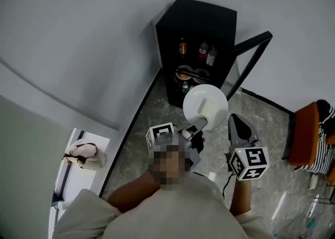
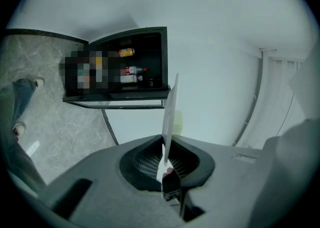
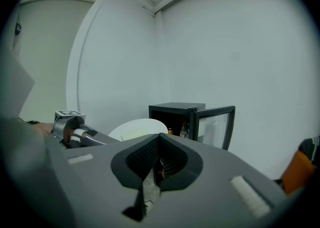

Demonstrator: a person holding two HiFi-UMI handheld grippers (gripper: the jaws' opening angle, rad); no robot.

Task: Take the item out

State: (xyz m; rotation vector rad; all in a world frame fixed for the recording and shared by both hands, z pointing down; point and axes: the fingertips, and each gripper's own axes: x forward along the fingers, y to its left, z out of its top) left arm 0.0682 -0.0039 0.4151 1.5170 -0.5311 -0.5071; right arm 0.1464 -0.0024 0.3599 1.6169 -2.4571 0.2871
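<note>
A round white plate (image 1: 201, 99) carrying a pale yellow block (image 1: 210, 108) hangs in front of the black mini fridge (image 1: 194, 28). My left gripper (image 1: 201, 125) is shut on the plate's near rim. In the left gripper view the plate (image 2: 170, 107) shows edge-on, rising from between the jaws of that gripper (image 2: 164, 141). My right gripper (image 1: 234, 119) hovers just right of the plate, apart from it. Its jaws meet with nothing between them in the right gripper view (image 3: 160, 137), where the plate (image 3: 135, 128) sits to the left.
The fridge's glass door (image 1: 250, 60) stands swung open to the right. Bottles (image 1: 203, 50) and bowls (image 1: 184, 73) fill its shelves. An orange chair (image 1: 306, 133) with a striped cloth stands at the right. A bag (image 1: 84, 154) lies at the left. The floor is grey marble.
</note>
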